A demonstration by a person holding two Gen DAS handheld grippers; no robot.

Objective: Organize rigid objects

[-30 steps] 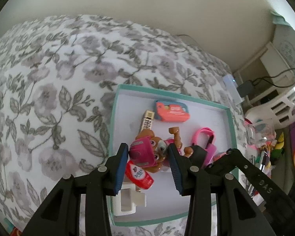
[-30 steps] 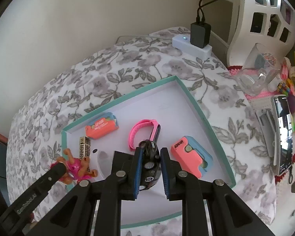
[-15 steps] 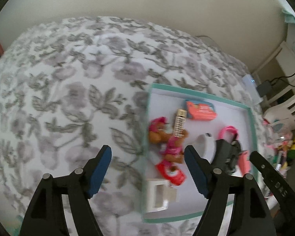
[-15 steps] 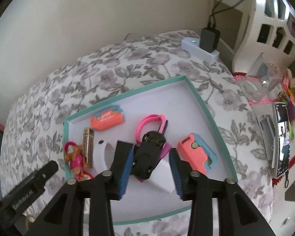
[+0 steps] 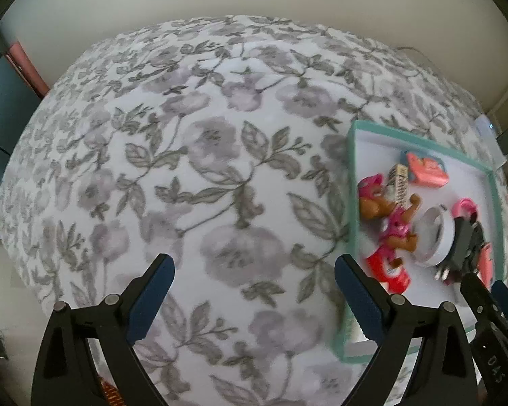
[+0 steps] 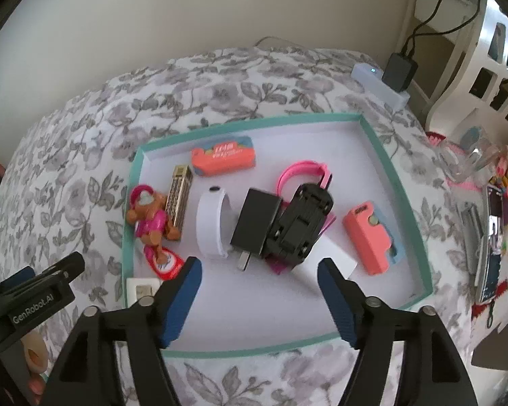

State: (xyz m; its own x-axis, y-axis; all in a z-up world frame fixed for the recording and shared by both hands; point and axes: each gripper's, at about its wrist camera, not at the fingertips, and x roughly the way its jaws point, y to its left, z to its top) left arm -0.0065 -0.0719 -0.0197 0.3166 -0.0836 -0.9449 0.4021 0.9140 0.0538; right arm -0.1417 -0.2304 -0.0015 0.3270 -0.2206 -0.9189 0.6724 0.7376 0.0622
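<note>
Both claws empty. Left gripper (image 5: 250, 291) spread wide over the bedspread (image 5: 193, 155), beside the tray (image 6: 394, 176); its jaws have just been opening, nothing between them. Right gripper (image 6: 259, 296) also spread, jaws just been opening, the toy car (image 6: 299, 223) lying upside down in the tray beyond its tips, against the black charger (image 6: 255, 220). The dog figure (image 6: 149, 218) sits by the tray's left wall. Judgement: lift clear of the tray before the next reach so the fingers don't nudge the pile.
</note>
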